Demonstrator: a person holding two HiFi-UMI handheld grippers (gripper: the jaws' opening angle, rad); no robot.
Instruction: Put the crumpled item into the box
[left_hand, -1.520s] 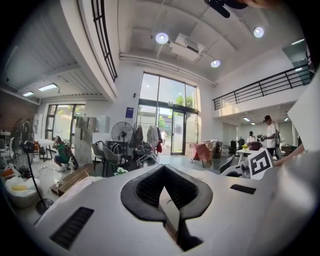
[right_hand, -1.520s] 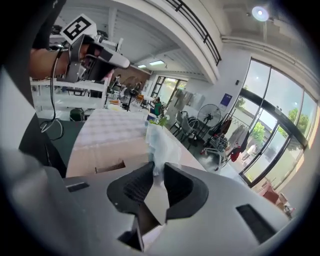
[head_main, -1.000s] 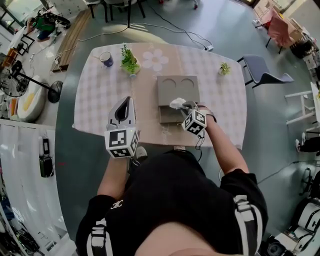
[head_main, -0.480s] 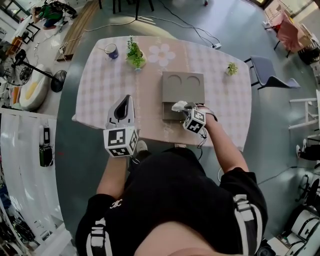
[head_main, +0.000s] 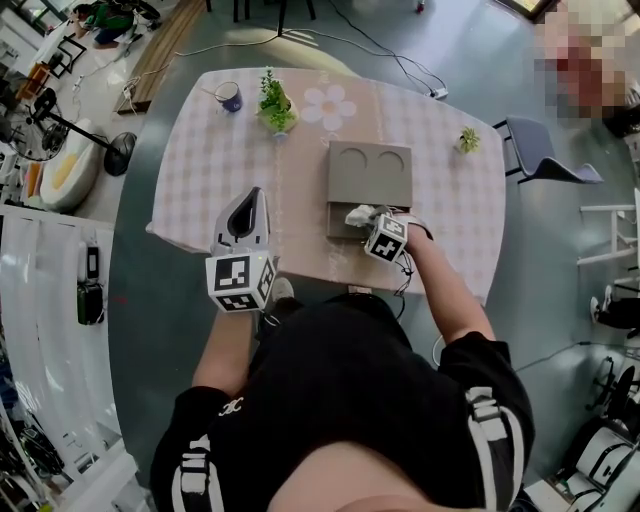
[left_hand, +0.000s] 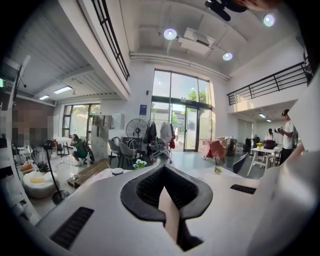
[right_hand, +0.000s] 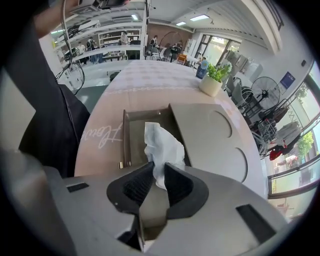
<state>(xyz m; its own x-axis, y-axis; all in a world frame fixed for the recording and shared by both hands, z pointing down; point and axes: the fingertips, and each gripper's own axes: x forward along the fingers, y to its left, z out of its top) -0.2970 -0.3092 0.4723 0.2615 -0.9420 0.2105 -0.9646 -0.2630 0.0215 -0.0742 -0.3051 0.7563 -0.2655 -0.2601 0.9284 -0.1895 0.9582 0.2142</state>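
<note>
right claw (right_hand: 159, 170) is pinching the tissue (right_hand: 161, 142): jaws narrow, closed on its lower end, most of the wad sticking out past the tips. It's pointing steeply down at the box (right_hand: 131, 145) on the bench (head_main: 200, 170).

In the right gripper view the tissue is hanging over the open tray, riding close to the tray's 3 o'clock edge, where the lid (right_hand: 215, 135) is lying flat open. Can't tell whether it's touching the tray floor.

In the head view the tray is sitting at 12 o'clock from the claw, just beside it, with the lid beyond. The wad's long axis is running along the claw's pointing line, so I'm expecting it to drop straight in.

Judgement: placing is nearly done and only the release is left. I'm thinking of biasing toward 9 o'clock in the gripper view first, to keep it off the lid seam.

Meanwhile the left claw (left_hand: 165, 169) is idling at 9 o'clock of the box, well apart, tips together, nothing in it. Right hand is the nearer one by far.
</note>
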